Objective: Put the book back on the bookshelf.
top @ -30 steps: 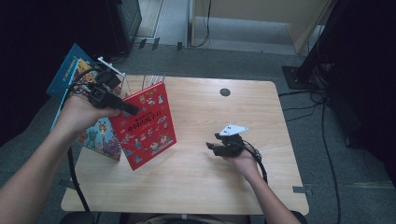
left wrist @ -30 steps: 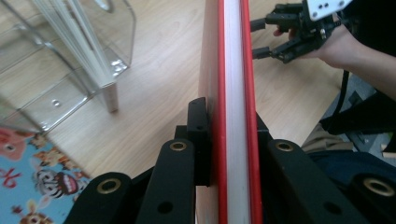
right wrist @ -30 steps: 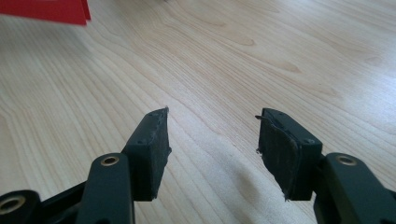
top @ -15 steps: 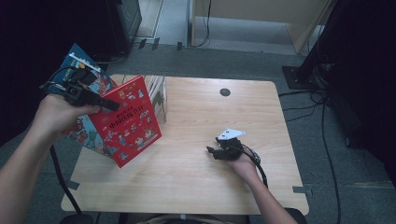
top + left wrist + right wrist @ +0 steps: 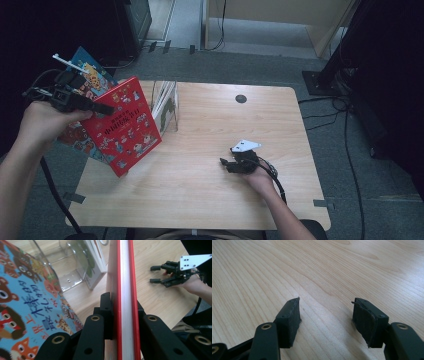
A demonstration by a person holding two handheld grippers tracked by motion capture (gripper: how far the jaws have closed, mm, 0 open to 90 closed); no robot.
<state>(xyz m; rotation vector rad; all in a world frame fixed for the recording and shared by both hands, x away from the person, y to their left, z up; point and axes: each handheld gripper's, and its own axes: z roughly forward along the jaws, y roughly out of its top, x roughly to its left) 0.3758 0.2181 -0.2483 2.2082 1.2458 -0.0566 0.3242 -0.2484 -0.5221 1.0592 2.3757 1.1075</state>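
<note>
At the nine o'clock side of the wooden table (image 5: 210, 190), the left gripper (image 5: 102, 107) holds a red book (image 5: 125, 130) up in the air, past the table's edge. Its jaws are squeezed tight on the book's top edge. In the left gripper view the black jaws press on both red covers, with the white pages (image 5: 124, 290) between them. The book hangs tilted, with its front cover full of little pictures facing the person.

Behind the red book, toward ten o'clock, is a blue book (image 5: 87, 75) with cartoon animals. In the left gripper view its bears and foxes show close beside the jaws. Just beside the red book, toward twelve o'clock, a clear plastic holder (image 5: 167, 102) stands on the table with a thin white book (image 5: 162, 100) inside it.

The right gripper (image 5: 226, 164) rests low on the table at about four o'clock, well apart from the books. Its jaws have just been opening and stand wide, with nothing between them but bare wood. A small round dark spot (image 5: 241, 98) sits on the table near one o'clock.
</note>
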